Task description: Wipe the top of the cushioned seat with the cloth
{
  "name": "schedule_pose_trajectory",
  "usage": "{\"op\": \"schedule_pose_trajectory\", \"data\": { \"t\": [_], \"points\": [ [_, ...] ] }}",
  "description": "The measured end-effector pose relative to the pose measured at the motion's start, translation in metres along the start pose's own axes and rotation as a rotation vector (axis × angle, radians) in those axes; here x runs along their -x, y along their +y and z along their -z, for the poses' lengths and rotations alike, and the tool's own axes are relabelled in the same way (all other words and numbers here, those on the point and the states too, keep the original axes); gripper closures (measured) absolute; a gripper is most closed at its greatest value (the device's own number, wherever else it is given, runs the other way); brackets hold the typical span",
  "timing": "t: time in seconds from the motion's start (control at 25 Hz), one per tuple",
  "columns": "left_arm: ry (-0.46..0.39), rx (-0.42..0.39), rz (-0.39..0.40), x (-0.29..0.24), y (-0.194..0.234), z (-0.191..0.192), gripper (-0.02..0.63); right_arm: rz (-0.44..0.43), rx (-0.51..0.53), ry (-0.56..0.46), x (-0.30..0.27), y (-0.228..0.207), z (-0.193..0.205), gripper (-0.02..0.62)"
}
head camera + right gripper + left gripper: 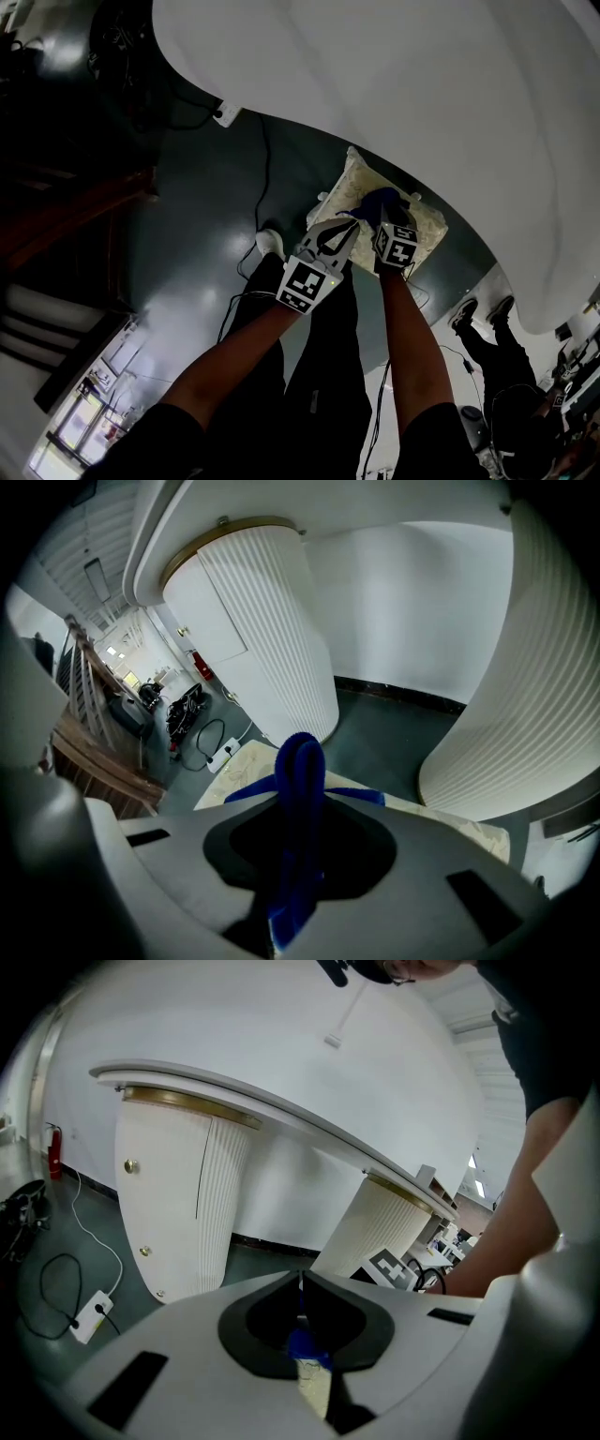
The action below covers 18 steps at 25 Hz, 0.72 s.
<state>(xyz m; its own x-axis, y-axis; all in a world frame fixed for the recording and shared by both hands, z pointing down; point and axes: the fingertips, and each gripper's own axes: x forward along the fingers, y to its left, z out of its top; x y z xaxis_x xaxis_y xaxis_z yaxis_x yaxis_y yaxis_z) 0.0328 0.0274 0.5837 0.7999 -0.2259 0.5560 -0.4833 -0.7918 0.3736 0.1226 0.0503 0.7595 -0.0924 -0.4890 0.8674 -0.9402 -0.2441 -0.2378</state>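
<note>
Blue cloth (298,789) clamped in right gripper (380,218) over cushioned seat (427,230) (left gripper (347,227) jaws together). Likely the wiping step; next needs 1 pressed sweep.

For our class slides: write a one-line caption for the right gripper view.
Right hand-held gripper shut on a blue cloth over the cream cushioned seat.

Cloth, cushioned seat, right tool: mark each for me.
cloth (300,747): right gripper view, top of the blue folded loop.
cushioned seat (339,192): head view, bare cream top near its left edge.
right tool (299,797): right gripper view, between the tips shut on the cloth.
</note>
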Motion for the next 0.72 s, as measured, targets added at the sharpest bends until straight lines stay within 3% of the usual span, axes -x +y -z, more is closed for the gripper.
{"op": "schedule_pose_trajectory", "data": {
  "t": [0.72],
  "points": [
    [0.044,-0.046,0.073,-0.037,-0.023,0.020,0.581,-0.038,0.018,0.026,-0.007,-0.028,0.015,0.511]
  ]
}}
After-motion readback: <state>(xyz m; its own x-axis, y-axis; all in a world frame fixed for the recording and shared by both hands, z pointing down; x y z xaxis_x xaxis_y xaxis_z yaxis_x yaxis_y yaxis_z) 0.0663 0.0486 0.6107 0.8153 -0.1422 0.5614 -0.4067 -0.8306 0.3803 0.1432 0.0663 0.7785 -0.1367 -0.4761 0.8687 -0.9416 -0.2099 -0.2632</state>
